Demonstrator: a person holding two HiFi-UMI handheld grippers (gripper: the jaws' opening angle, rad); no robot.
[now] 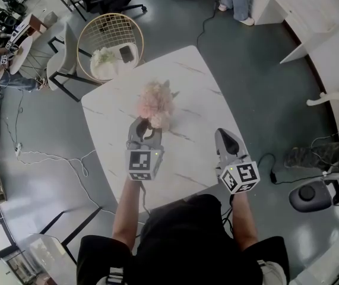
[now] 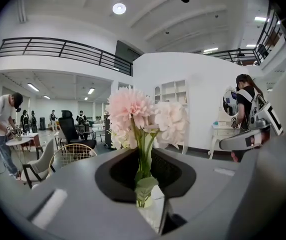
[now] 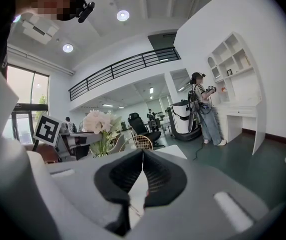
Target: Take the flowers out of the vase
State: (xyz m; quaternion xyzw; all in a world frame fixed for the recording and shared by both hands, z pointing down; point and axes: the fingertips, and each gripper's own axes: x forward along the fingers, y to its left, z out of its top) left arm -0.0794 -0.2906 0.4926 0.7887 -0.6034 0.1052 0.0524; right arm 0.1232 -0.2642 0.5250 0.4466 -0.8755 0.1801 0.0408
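Note:
A bunch of pale pink flowers stands over the middle of the white marble table. My left gripper is shut on its green stems just under the blooms. In the left gripper view the stems run up between the dark pads, with the blooms above them. A pale glassy shape sits below the stems; I cannot tell if it is the vase. My right gripper hovers over the table's right side, shut, with nothing between its pads. It sees the flowers to its left.
A round wire basket table with small items stands beyond the table's far left corner, with chairs beside it. Cables lie on the grey floor to the left. White furniture lines the far right.

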